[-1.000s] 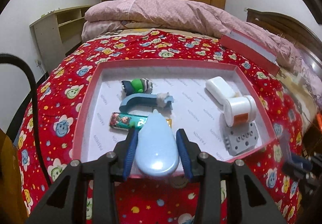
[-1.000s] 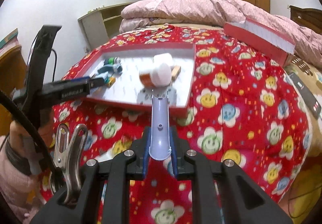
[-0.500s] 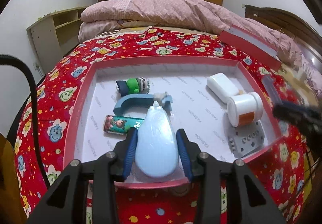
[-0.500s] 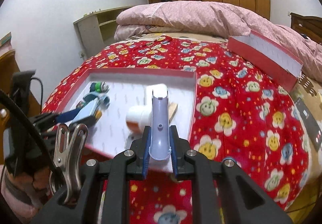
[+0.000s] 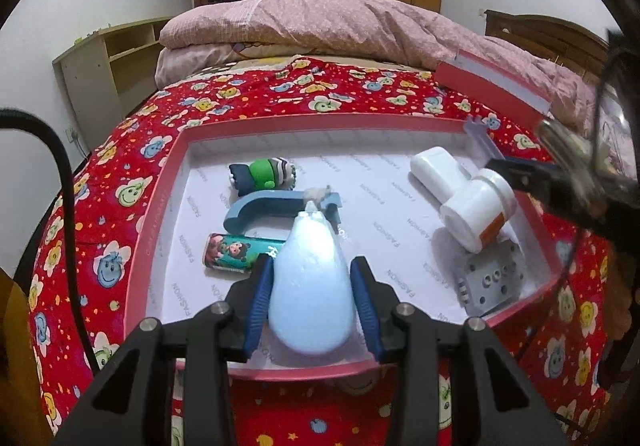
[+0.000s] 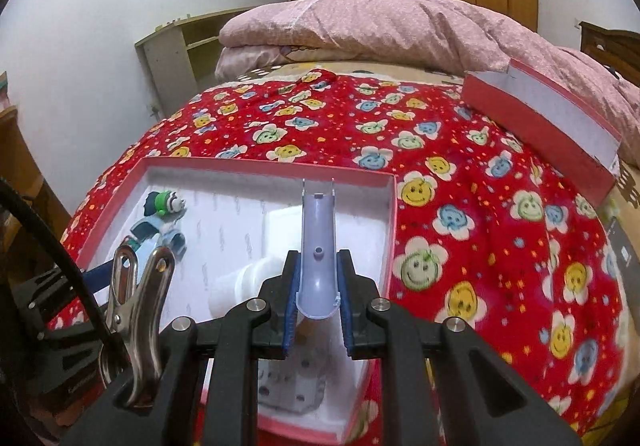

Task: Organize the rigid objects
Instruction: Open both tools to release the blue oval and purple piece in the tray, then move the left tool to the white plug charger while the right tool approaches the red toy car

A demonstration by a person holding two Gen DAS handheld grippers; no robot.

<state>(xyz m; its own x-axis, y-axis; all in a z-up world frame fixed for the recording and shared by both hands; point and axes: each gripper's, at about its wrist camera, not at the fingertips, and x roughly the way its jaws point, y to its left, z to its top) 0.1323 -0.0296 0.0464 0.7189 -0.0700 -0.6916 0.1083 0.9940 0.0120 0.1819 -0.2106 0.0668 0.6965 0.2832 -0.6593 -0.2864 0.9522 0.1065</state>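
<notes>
**Two pieces in hand, six already in the box**

We have most of the sorting done, by the look of it. The red box (image 5: 154, 201) on the bed holds a green striped toy (image 5: 262, 174), a blue C-shaped piece (image 5: 276, 205), a small printed tube (image 5: 236, 254), a white block (image 5: 436, 169), a white jar (image 5: 476, 209) and a grey perforated block (image 5: 492, 282). We see nothing loose on the red flowered bedspread (image 6: 480, 185); the box lid (image 6: 552, 121) lies well apart, towards the pillows.

What is left is setting down what we carry. Our left gripper (image 5: 316, 294) is closed on a pale blue teardrop-shaped object (image 5: 312, 286), which hangs over the near edge of the box, its tip above the C-shaped piece. Our right gripper (image 6: 318, 286) is clamped narrowly on a lilac channel piece (image 6: 318, 242), held over the box's right side, above the jar and white block. After that, we judge the lid may go on.
</notes>
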